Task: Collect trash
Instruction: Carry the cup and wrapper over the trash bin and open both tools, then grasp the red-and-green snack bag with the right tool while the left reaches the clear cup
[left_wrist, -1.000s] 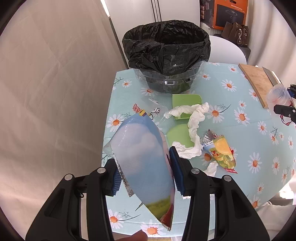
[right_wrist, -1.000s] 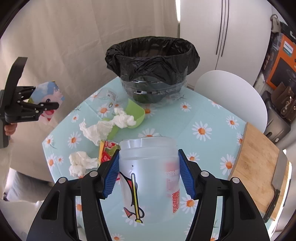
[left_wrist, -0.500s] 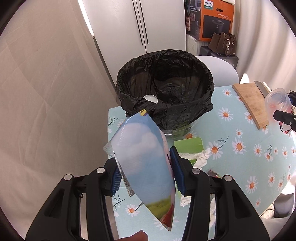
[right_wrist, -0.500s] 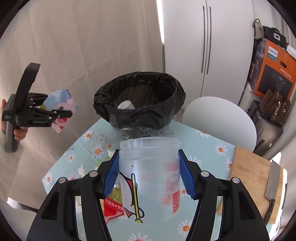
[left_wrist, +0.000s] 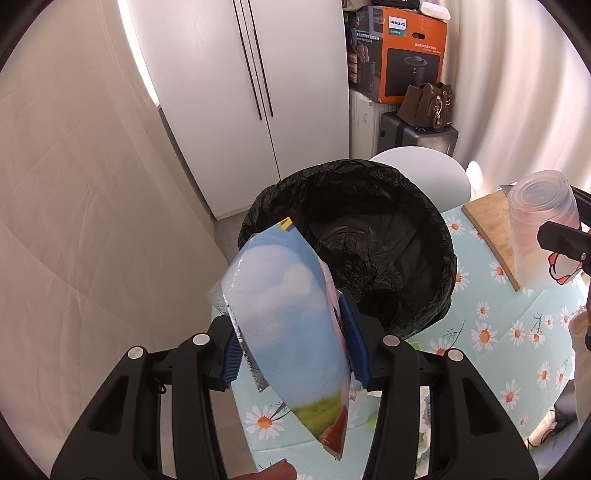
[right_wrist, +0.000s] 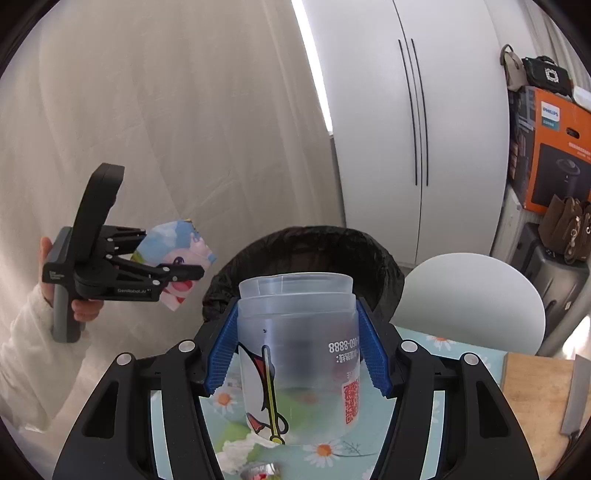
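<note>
change: i've lifted both grippers off the tabletop toward the bin; its black liner now fills the left view.
left gripper: jaws clamped on snack wrapper, at bin's near rim.
right gripper: jaws clamped on plastic cup, just short of trash bin.
meaning: both loads nearly in drop position; tissues probably left behind.

Glossy foil wrapper, frosted plastic cup, crinkled black plastic liner.
</note>
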